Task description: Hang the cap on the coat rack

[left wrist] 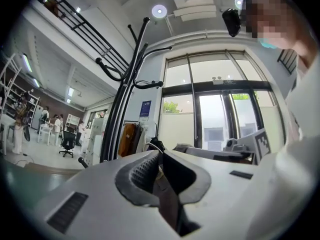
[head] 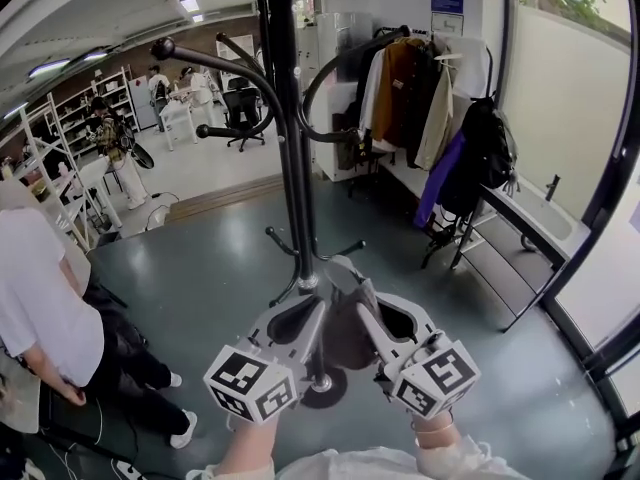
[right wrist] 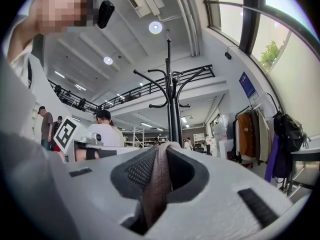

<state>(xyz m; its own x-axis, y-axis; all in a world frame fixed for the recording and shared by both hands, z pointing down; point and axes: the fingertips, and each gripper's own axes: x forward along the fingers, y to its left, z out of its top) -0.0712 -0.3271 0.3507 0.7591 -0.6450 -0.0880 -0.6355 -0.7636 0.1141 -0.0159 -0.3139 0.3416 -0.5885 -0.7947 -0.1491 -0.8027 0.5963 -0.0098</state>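
Grey floor below, coat rack [head: 288, 138] straight ahead. My left claw [left wrist: 160, 158] and right claw [right wrist: 161, 153] both pinch the cap [head: 347, 343], low before the pole. I'd lift evenly, settle it over a hook [head: 162, 48], then release.

Head view: from above, facing steeply down, close to the pole of the tall black metal coat rack [head: 290, 118]. Left gripper view: low, near, angled up along its jaws, coat rack [left wrist: 121, 99] left of centre. Right gripper view: likewise, coat rack [right wrist: 172, 109] centred; shared by all three
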